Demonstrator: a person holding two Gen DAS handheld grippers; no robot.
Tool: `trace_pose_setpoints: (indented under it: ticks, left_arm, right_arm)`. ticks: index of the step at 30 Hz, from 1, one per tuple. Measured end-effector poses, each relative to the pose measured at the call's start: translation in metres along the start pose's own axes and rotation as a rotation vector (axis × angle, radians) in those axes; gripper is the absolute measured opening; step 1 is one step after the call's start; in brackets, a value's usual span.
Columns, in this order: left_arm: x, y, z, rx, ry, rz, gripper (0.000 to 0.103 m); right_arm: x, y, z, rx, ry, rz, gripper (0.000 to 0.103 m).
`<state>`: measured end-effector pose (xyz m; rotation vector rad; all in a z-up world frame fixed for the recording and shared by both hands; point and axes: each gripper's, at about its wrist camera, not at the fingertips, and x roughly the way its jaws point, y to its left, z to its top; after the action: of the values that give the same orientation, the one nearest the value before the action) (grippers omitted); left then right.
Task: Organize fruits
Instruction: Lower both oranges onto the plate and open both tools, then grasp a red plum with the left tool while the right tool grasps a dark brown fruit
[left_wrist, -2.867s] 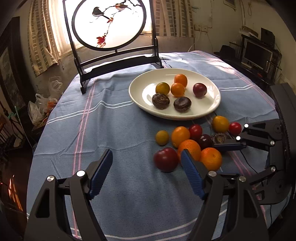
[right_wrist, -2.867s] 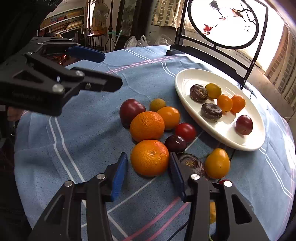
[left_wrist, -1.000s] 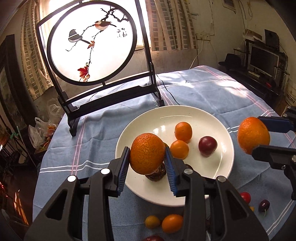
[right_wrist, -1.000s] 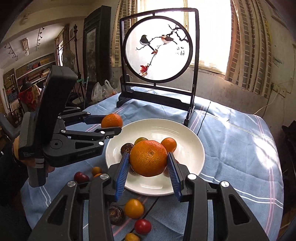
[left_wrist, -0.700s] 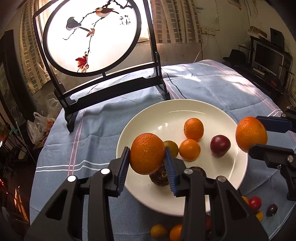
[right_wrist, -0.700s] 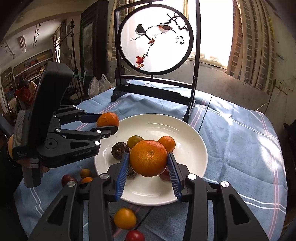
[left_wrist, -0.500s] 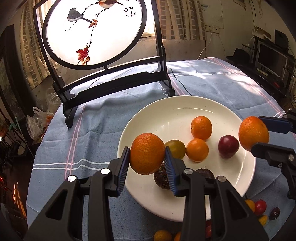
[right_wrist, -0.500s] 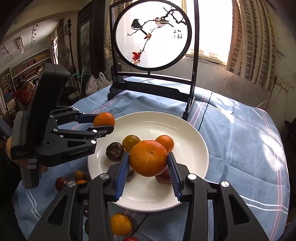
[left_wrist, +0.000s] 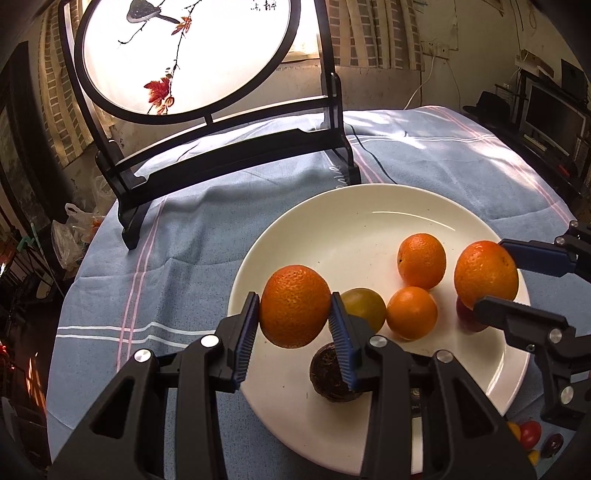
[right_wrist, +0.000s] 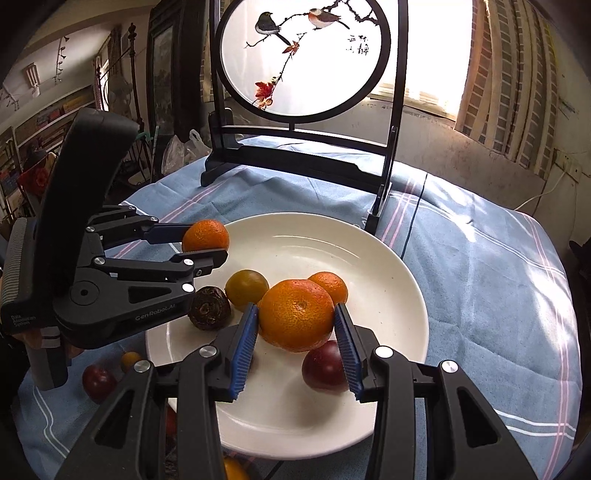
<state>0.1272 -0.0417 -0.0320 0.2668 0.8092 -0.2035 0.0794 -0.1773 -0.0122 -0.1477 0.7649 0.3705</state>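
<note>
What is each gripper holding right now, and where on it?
Left gripper clamps a large round orange across its sides; right gripper clamps another large orange the same way, both above the white plate.

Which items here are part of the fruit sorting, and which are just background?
Job: left gripper gripping an orange; right gripper gripping an orange; white plate; loose fruit on the cloth.
Background: bird screen; monitor; plastic bags.
</note>
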Motion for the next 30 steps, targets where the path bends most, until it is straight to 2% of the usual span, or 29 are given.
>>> trace_pose_setpoints:
  ticks: [1,3,4,5,11,16,20,25,30]
  left_arm:
    - [0.001,0.001,0.000,-0.004,-0.003,0.000,0.041]
    - [-0.002,0.003,-0.001,-0.013,-0.018,0.004,0.062]
    - [-0.005,0.005,-0.001,-0.018,-0.032,0.006,0.064]
    - [-0.008,0.006,-0.001,-0.016,-0.040,0.002,0.064]
    - [-0.031,0.009,-0.010,-0.012,-0.063,-0.009,0.064]
    - [-0.064,0.012,-0.039,0.021,-0.083,-0.022,0.067]
    - [-0.090,0.017,-0.069,0.040,-0.090,-0.039,0.070]
    - [-0.107,0.023,-0.113,0.055,-0.041,-0.083,0.074]
    - [-0.102,0.015,-0.149,0.094,0.030,-0.116,0.074]
  right_arm:
    - [0.001,0.000,0.000,-0.003,0.004,0.000,0.043]
    - [-0.001,-0.001,-0.001,-0.001,-0.008,-0.011,0.044]
    - [-0.005,-0.002,-0.002,0.003,-0.024,-0.011,0.050]
    - [-0.010,-0.002,-0.001,0.008,-0.039,-0.012,0.053]
    - [-0.044,-0.002,-0.011,0.040,-0.073,0.010,0.053]
    - [-0.082,0.021,-0.043,-0.024,-0.067,0.022,0.058]
    - [-0.100,0.048,-0.078,-0.085,-0.025,0.057,0.059]
    - [-0.093,0.085,-0.110,-0.160,0.068,0.087,0.059]
    - [-0.066,0.094,-0.117,-0.161,0.141,0.075,0.059]
